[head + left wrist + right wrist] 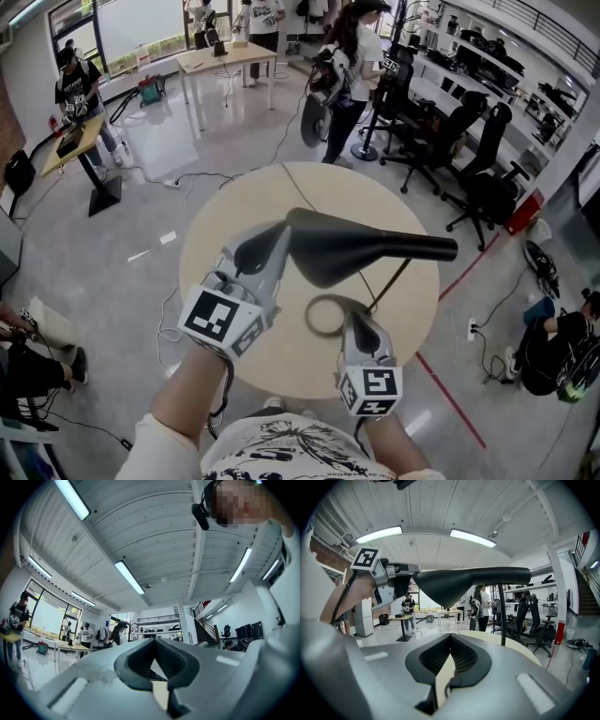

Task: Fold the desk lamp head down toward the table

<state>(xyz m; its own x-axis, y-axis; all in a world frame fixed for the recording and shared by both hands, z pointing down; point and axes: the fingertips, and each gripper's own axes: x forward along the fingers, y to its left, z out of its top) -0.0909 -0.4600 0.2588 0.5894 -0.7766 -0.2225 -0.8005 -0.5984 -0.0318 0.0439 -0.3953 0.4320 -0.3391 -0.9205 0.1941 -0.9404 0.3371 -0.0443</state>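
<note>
Left hand-held gripper (154,641) and right hand-held gripper (450,637) pressed together, empty; left's contact with lamp head (366,248) unclear.

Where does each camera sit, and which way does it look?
Head view: on the person's head, looking steeply down at the table and lamp head; forearms, left gripper, right gripper show.
Left gripper view: on that gripper, tilted up at the ceiling; its shut jaws show.
Right gripper view: on that gripper, level across the table toward the lamp head; its shut jaws show.
Shared: head and right gripper views both show the lamp head.
</note>
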